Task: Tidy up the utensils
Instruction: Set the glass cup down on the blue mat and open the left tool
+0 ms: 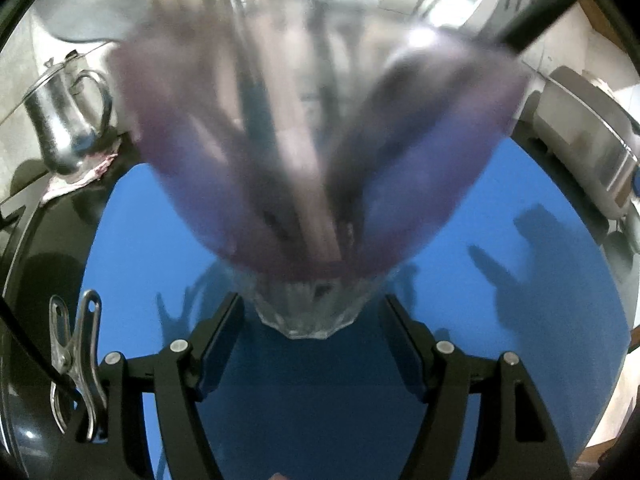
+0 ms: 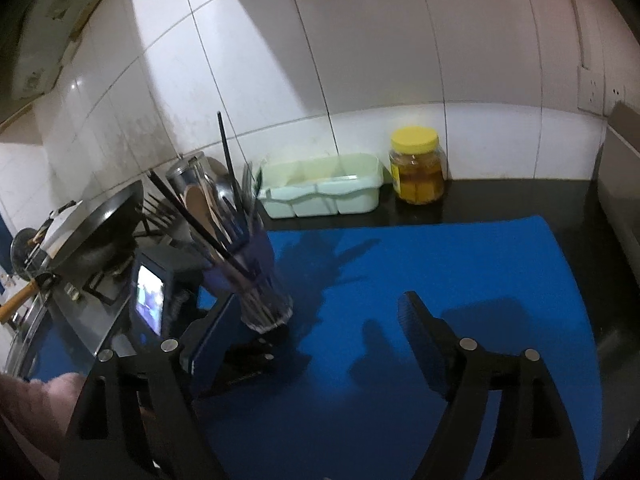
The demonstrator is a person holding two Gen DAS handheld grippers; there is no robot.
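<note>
Kitchen counter, dark top with a blue mat laid over it, white tiled wall behind

Left wrist view: left gripper sits low over the mat, its two black fingers either side of the clear faceted base of a purple-tinted glass. Glass fills most of the view, heavily blurred, packed with utensils standing upright, handles and sticks poking out the top. Pads look pressed to the glass base, so clenched on the glass. Steel jug with handle stands far left on a small cloth. Metal clip hangs on the gripper frame bottom left. Steel appliance edge at right, too blurred to name.

Right wrist view: right gripper hovers over the mat, jaws spread wide, nothing between them, released. Same glass stands on the mat's left part, held low by the left gripper, whose camera screen glows beside it. Utensils inside: black chopsticks, a wooden spoon, forks, leaning outward. Pale green divided tray sits against the wall behind the mat. Yellow-lidded jar stands just beside the tray's right end. Dark wok on the stove at left. Pink sleeve at bottom left corner
</note>
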